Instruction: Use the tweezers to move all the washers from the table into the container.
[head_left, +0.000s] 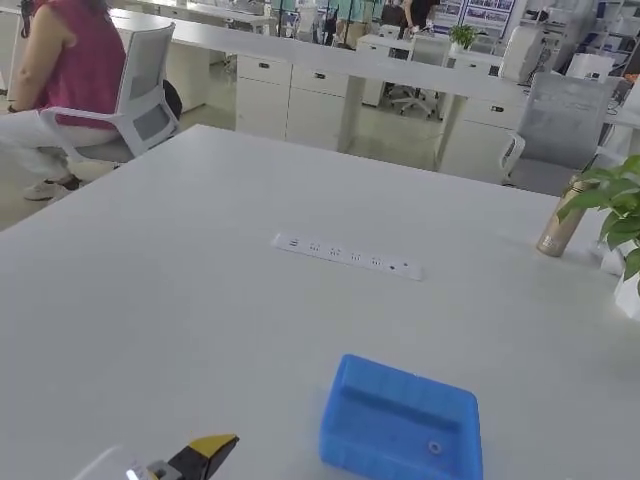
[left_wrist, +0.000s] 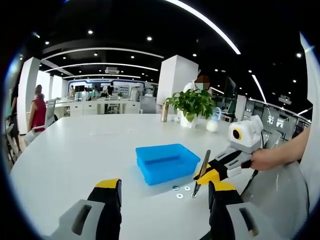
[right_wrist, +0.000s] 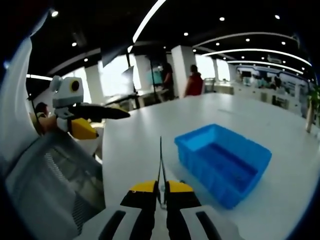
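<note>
Small silver washers (left_wrist: 180, 191) lie lower centre on the white bench (left_wrist: 90, 150), just beside the blue plastic container (left_wrist: 166, 162). The right gripper (right_wrist: 161, 186) clamps slim dark tweezers (right_wrist: 161, 157); the left gripper (left_wrist: 164, 184) has its fingers (left_wrist: 109, 197) spread, empty. A skidding tweezer tip could flick washers away.

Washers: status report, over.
Right tool shut on tweezers, tip near the washers. Left tool open, empty. Three washers on table beside blue container. Nothing in the way.
</note>
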